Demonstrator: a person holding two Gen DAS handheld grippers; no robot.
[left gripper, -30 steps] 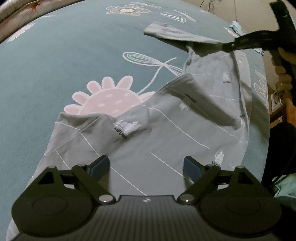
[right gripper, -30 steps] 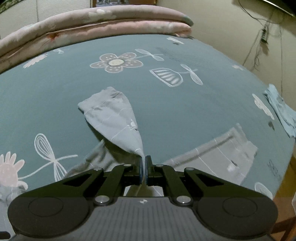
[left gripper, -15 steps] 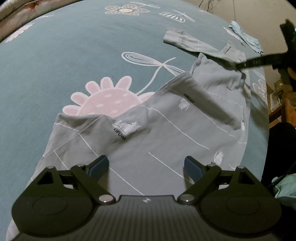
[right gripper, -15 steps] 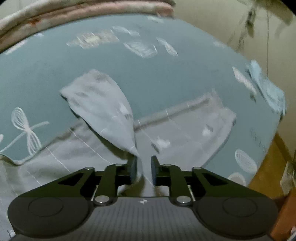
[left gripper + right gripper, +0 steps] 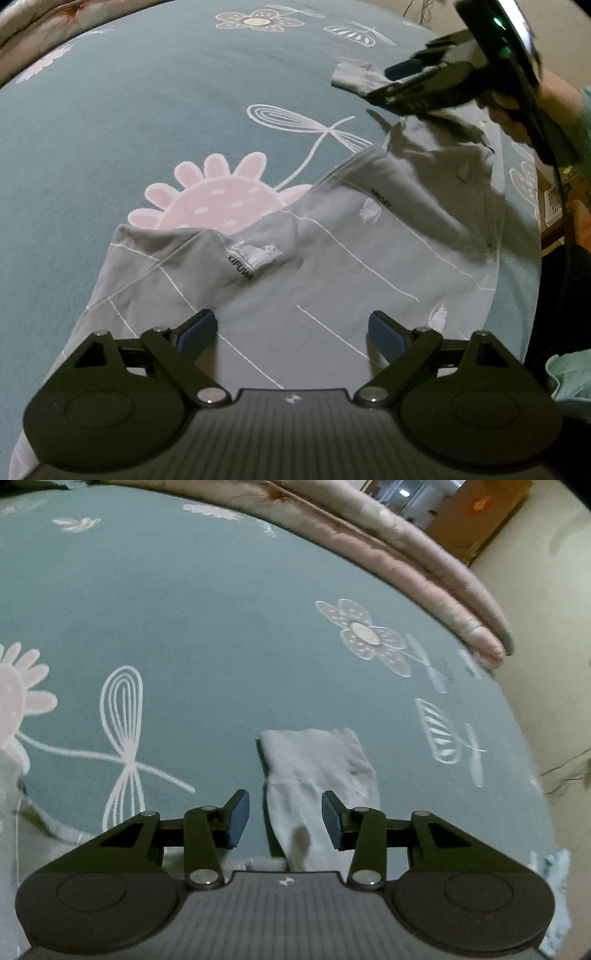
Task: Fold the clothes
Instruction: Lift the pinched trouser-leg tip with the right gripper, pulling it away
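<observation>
A grey long-sleeved top (image 5: 332, 258) with white lines and small animal prints lies on the teal bed sheet (image 5: 129, 110). My left gripper (image 5: 291, 332) hangs open just above the top's body, nothing between its blue pads. In the right wrist view the top's sleeve (image 5: 317, 771) lies flat on the sheet and runs between the fingers of my right gripper (image 5: 284, 816). Its jaws are opening and the pads stand clear of the cloth. The left wrist view shows the right gripper (image 5: 410, 85) over the sleeve cuff (image 5: 354, 77), held by a hand (image 5: 517, 114).
The sheet carries flower and dragonfly prints. A rolled pink quilt (image 5: 406, 565) lies along the far edge, with a cardboard box (image 5: 476, 517) beyond it. A light blue cloth (image 5: 554, 871) lies at the sheet's right edge. The bed's right edge (image 5: 532, 258) drops to a dark floor.
The right gripper let go of the sleeve: its jaws went from shut on the cloth to apart. It rolled and moved over the sleeve, which now lies flat. The left gripper stayed put.
</observation>
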